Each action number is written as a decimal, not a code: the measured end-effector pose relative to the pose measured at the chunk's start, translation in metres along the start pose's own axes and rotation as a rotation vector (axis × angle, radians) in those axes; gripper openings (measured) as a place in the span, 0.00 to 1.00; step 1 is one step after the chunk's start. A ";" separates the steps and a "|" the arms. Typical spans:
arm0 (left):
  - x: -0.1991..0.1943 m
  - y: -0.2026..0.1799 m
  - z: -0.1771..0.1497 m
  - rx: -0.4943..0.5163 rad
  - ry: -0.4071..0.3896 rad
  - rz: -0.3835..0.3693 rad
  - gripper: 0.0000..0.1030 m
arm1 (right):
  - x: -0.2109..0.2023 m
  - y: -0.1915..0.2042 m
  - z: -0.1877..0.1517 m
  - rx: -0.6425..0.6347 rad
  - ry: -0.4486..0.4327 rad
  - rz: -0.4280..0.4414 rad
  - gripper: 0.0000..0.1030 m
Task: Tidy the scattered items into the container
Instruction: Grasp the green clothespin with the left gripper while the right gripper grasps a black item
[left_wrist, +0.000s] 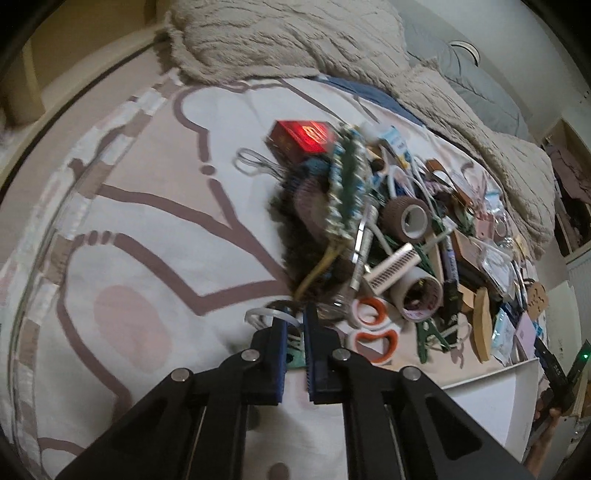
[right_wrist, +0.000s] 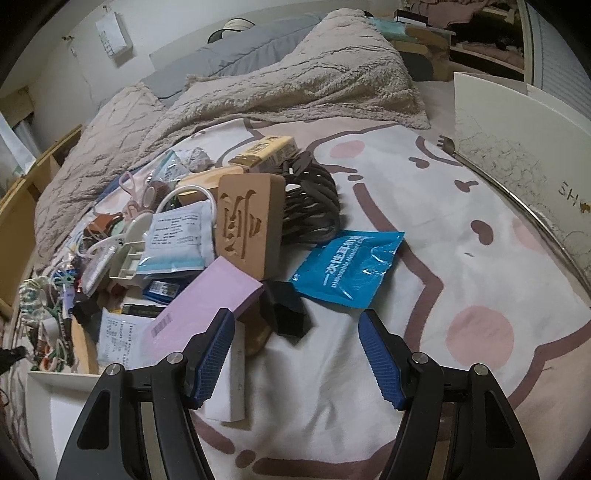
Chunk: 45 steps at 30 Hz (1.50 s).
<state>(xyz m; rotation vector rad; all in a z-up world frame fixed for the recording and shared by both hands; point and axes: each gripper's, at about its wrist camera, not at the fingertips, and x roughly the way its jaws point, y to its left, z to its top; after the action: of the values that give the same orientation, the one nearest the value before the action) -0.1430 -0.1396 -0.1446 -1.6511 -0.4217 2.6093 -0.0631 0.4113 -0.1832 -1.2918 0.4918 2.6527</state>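
The white cardboard container (right_wrist: 517, 147) stood open at the right edge of the patterned bedsheet (right_wrist: 424, 295), apart from the scattered pile. The blue foil pouch (right_wrist: 347, 273) lay flat just ahead of the right gripper (right_wrist: 297, 350), whose blue pads were spread wide around nothing. The left gripper (left_wrist: 295, 339) had its pads nearly pressed together over a thin pale strip (left_wrist: 266, 314); whether they pinched it could not be told. Orange-handled scissors (left_wrist: 373, 328) lay beside it.
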 end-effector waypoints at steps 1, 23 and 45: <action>-0.001 0.002 0.001 -0.003 -0.005 0.006 0.09 | 0.001 0.000 0.000 -0.006 0.000 -0.004 0.68; -0.030 0.001 0.001 0.052 -0.092 0.016 0.09 | 0.016 0.024 0.003 -0.190 -0.035 -0.134 0.29; -0.035 0.006 -0.003 0.058 -0.100 0.035 0.11 | -0.043 0.011 -0.012 -0.057 -0.070 -0.015 0.29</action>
<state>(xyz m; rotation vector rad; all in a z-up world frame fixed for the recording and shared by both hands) -0.1236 -0.1509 -0.1162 -1.5301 -0.3187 2.7103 -0.0313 0.3969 -0.1537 -1.2072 0.3973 2.7074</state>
